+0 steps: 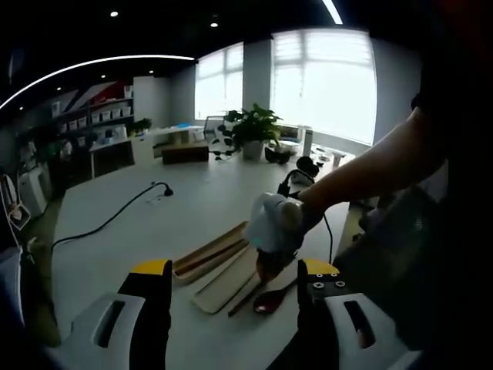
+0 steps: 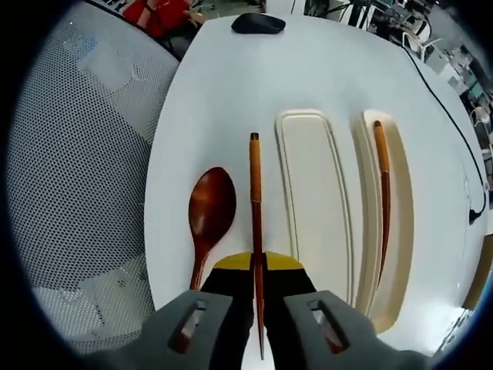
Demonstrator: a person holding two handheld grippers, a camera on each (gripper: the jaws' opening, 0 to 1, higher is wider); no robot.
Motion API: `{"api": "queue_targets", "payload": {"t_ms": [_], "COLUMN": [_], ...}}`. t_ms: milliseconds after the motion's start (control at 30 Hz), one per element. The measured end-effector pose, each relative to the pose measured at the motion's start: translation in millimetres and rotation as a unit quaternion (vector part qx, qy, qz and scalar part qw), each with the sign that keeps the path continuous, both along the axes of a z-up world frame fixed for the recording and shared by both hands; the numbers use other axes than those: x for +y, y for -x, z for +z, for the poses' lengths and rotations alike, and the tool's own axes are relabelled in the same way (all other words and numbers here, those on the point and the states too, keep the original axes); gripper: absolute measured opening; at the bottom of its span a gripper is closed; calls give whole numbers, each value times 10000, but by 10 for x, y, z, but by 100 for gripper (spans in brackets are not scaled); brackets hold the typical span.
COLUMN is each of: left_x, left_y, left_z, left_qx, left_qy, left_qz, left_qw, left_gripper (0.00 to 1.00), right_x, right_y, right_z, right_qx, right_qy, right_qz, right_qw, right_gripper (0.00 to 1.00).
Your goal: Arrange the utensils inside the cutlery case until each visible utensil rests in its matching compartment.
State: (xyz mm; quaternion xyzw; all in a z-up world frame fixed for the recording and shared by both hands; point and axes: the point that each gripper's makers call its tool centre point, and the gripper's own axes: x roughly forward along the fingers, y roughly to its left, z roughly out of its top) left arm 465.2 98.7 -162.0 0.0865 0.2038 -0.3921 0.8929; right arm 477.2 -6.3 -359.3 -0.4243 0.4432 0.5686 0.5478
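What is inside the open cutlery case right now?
In the right gripper view, the cutlery case holds one chopstick. Its lid lies empty beside it. The case's near end runs out of frame, unseen.

Left gripper view looks level across the table [image 1: 192, 208] toward the case [image 1: 223, 266]; right gripper view looks down close above the case [image 2: 316, 193].

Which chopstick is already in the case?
The far chopstick, lying in the case. The other chopstick is clamped in the right hand-held gripper, beside the spoon.
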Motion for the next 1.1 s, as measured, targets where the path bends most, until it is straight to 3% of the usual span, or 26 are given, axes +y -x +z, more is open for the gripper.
{"api": "queue_targets", "payload": {"t_ms": [667,1100], "left_x": [-11,-20], "left_y": [2,10], "left_z": [-3,-12], "left_qx": [13,18], "left_qy": [1,-11], "left_qz": [-19,-44], "left_qw": [10000,10000], "left_gripper": [68,68], "right_x": [105,107], "right_y": [-72,-165], "right_z": [270,409], "right_qx": [-43,-223], "right_qy": [-553,-673], "right_qz": [-53,-71], "right_qw": [9984,9975], "right_gripper": [0,0]}}
